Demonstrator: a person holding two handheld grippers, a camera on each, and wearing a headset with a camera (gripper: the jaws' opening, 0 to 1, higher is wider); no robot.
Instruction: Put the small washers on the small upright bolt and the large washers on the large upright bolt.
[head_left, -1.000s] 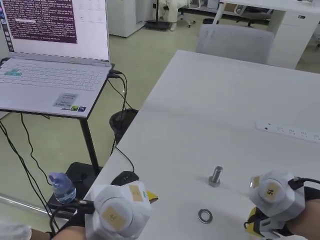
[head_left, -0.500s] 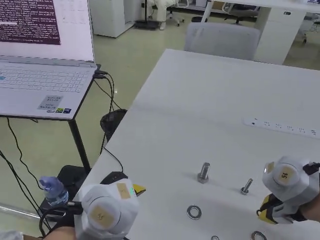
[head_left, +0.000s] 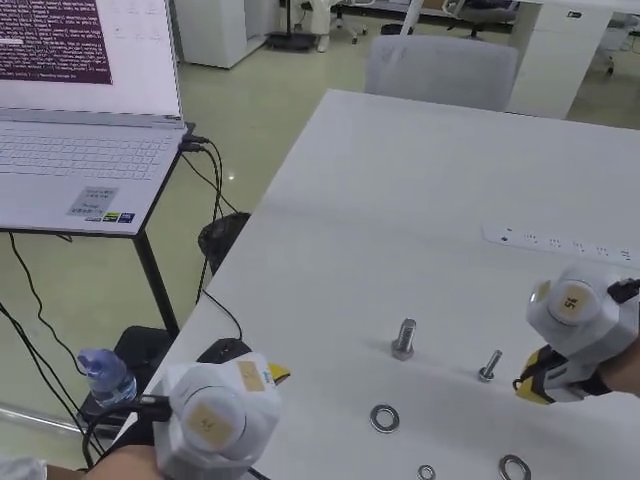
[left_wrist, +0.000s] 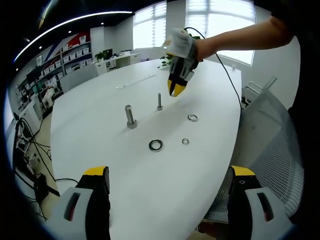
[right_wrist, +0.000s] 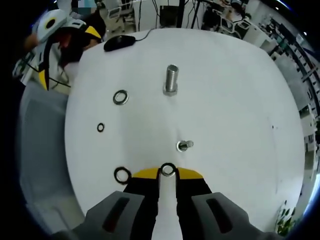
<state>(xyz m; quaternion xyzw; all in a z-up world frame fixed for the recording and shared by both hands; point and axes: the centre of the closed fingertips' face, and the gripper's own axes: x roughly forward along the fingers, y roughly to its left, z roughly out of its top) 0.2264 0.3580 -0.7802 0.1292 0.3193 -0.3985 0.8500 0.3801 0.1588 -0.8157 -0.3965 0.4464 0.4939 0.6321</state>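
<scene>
Steel: two upright bolts (head_left: 403, 338), three loose washers (head_left: 384, 417), one gripped washer (right_wrist: 168, 170).

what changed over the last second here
The right gripper, shut on a washer, moved away from the person and now sits close beside the small bolt. The head camera also swung, which brought that bolt and more of the table into the picture. The left gripper stayed open near the table edge. The large bolt and the loose washers did not move.
</scene>
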